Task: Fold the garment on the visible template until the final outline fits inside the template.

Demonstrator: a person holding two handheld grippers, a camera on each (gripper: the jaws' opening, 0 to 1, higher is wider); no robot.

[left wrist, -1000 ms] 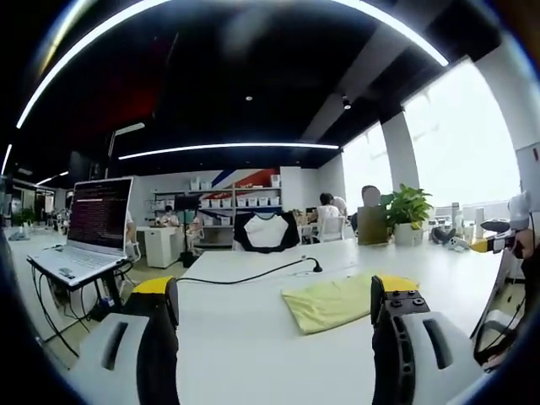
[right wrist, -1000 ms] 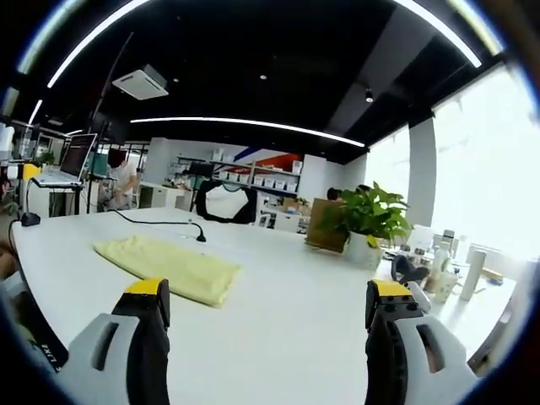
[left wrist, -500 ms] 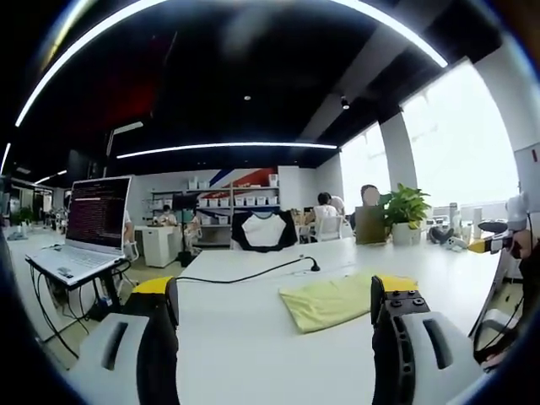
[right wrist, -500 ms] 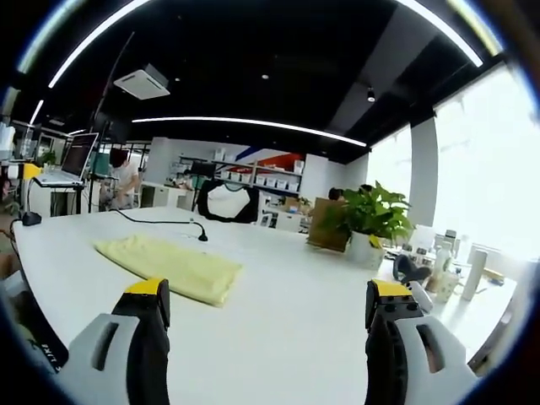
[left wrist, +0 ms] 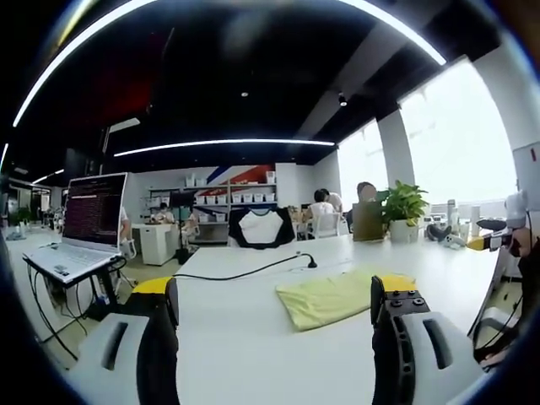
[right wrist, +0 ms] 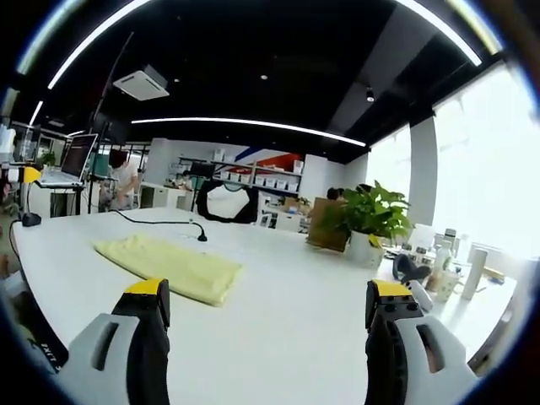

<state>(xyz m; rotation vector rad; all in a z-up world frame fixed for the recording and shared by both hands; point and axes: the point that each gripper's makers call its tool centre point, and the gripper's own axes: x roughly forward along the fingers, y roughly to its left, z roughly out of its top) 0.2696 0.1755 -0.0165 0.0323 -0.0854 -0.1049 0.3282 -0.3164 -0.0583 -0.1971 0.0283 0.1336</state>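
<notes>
An open office; on the white bench the folded yellow garment is lying at one o'clock. I'm holding both tools wide, empty. Soft, limp cloth: I'm judging an edge pinch best.

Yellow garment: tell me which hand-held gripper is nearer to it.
Left, narrowly. The yellow garment lies folded on the white table, just beyond the left hand-held gripper, behind its yellow-tipped jaw. From the right hand-held gripper the garment sits slightly farther ahead, off to one side.
</notes>
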